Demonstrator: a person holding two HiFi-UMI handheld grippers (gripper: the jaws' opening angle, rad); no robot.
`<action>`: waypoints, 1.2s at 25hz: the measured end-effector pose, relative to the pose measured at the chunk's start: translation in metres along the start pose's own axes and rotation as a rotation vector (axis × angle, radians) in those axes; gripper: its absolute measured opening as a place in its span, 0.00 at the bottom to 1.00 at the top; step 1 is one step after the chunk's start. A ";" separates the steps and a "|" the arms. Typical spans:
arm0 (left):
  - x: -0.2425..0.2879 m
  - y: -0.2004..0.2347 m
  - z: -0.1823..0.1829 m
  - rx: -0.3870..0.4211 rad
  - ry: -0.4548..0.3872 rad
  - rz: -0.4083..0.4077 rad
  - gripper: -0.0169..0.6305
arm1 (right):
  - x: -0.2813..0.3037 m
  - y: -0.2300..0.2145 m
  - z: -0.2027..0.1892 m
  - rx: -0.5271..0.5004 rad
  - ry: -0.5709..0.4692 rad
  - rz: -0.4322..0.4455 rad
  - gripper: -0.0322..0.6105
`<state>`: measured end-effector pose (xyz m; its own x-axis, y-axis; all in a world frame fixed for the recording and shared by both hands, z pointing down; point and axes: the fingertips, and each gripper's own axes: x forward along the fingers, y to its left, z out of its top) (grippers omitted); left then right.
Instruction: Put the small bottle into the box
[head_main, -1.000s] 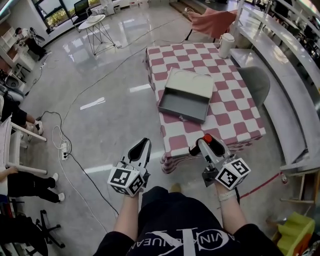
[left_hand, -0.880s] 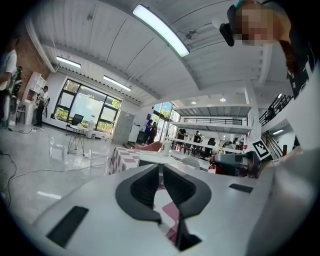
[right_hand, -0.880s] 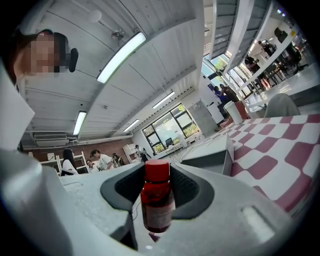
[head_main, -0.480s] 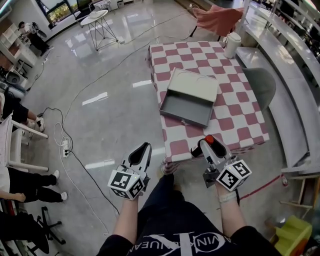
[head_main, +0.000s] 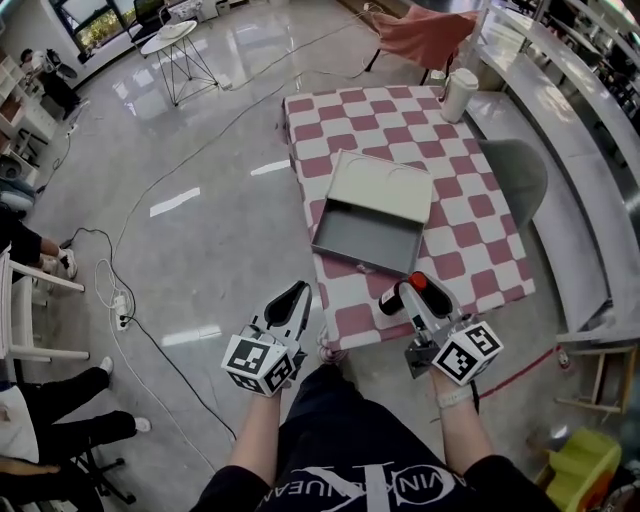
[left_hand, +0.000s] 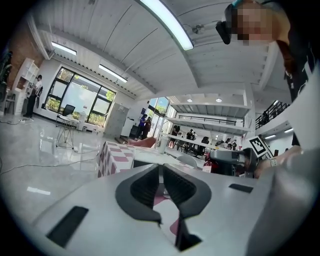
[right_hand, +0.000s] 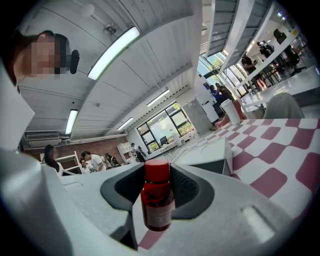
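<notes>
A small red bottle with a red cap stands upright between the jaws of my right gripper, which is shut on it just over the near edge of the checkered table. The grey box lies open on the table ahead, its pale lid tilted back. In the right gripper view the box shows beyond the bottle. My left gripper hangs off the table's near left corner, shut and holding nothing; its jaws meet with only a thin slit.
A white cup stands at the table's far right corner. A grey chair is at the right side, and a pink-draped chair stands beyond. Cables cross the shiny floor at left, where people sit.
I have stepped closer: the table and box now lie nearer below me, and both grippers have reached its near edge. The right gripper keeps hold of the bottle.
</notes>
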<state>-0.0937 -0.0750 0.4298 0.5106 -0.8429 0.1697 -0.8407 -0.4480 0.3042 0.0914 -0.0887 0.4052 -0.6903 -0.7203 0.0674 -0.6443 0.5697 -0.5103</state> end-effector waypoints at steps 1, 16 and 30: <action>0.005 0.002 0.000 -0.002 0.003 -0.008 0.07 | 0.004 -0.002 0.002 0.000 0.000 -0.006 0.29; 0.067 0.024 0.006 0.016 0.054 -0.112 0.07 | 0.060 -0.035 0.024 0.021 -0.003 -0.067 0.29; 0.096 0.035 -0.005 -0.015 0.101 -0.165 0.07 | 0.082 -0.071 0.015 0.010 0.088 -0.202 0.29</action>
<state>-0.0729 -0.1700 0.4614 0.6571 -0.7241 0.2094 -0.7420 -0.5724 0.3491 0.0857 -0.1936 0.4341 -0.5735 -0.7822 0.2435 -0.7696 0.4126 -0.4873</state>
